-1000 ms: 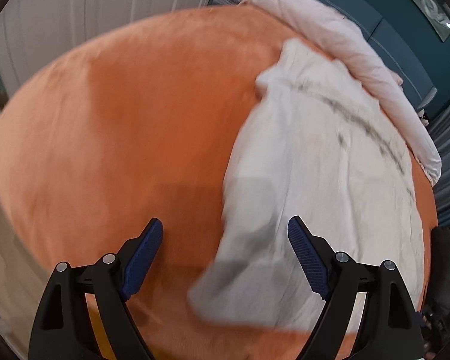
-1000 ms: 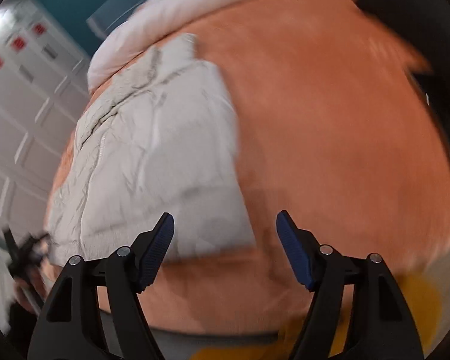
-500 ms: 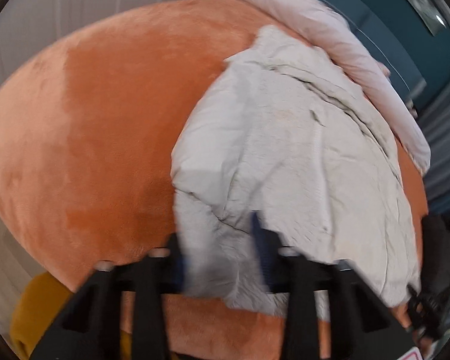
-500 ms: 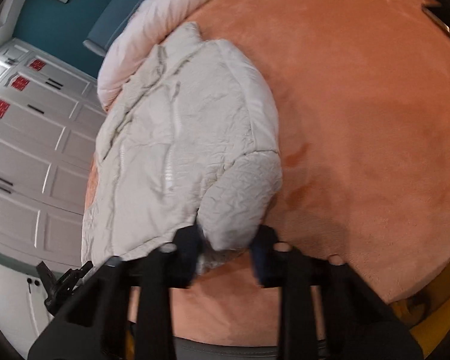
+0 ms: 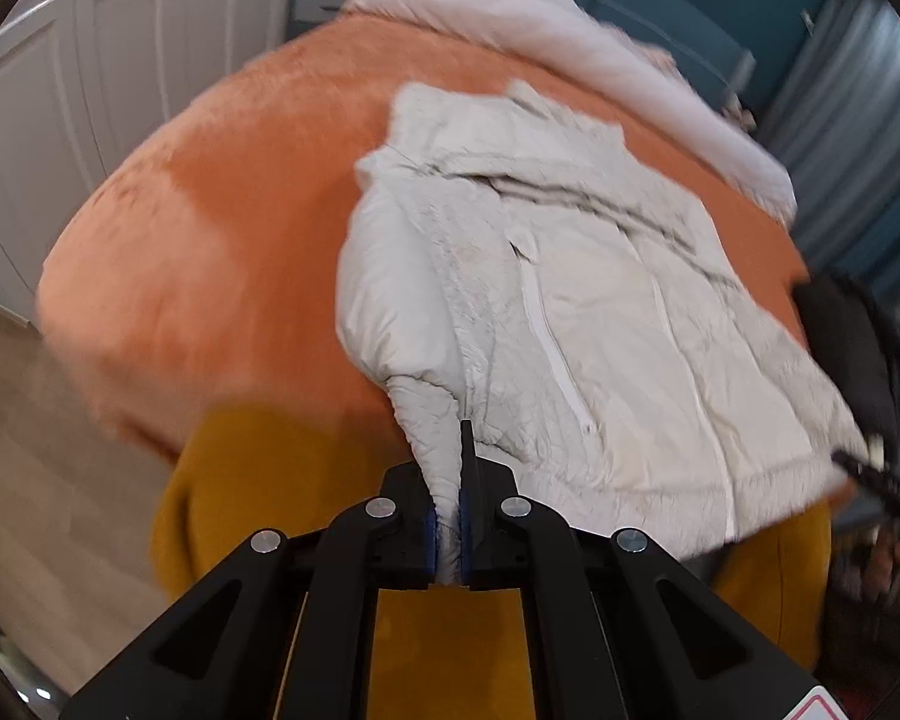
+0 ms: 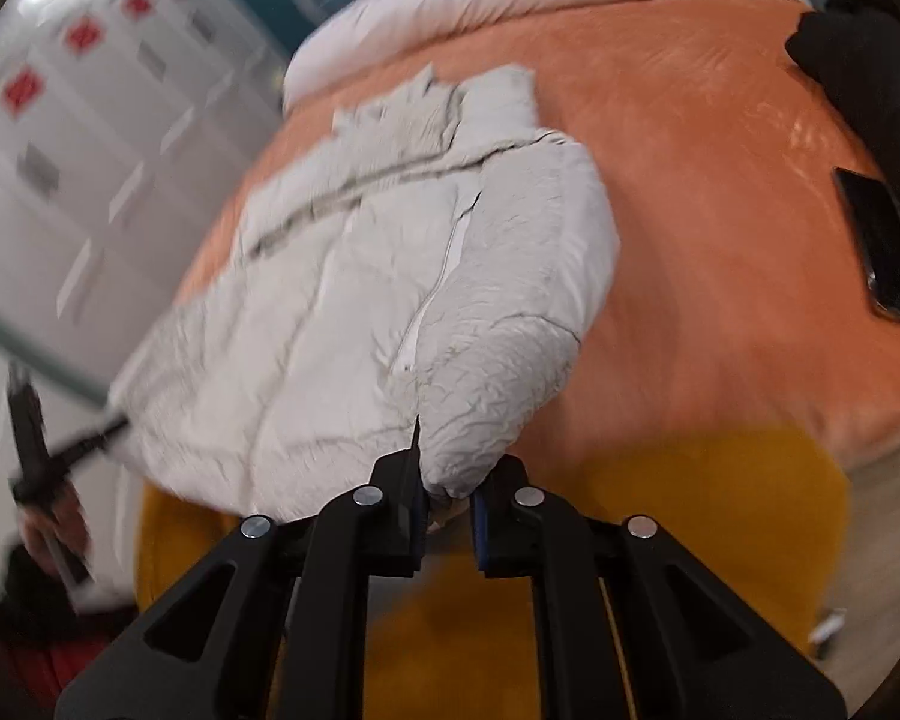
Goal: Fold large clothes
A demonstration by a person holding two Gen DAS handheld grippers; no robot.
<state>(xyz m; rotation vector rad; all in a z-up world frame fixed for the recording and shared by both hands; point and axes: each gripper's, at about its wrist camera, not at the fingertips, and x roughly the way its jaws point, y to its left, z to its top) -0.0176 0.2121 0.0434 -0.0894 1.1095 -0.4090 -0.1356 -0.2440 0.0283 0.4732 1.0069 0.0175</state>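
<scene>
We've got both sleeve cuffs of the jacket (image 5: 600,300) pinched, left gripper (image 5: 448,531) and right gripper (image 6: 447,510), ready to fold them inward across the bed (image 5: 210,240).

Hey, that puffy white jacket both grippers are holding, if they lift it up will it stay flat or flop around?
The jacket will probably flop: its sleeve already bends and drapes where the left gripper pinches it. Its puffy, quilted bulk suggests it is light for its size. The right gripper holds a thick wad, so that grip may slip.
</scene>
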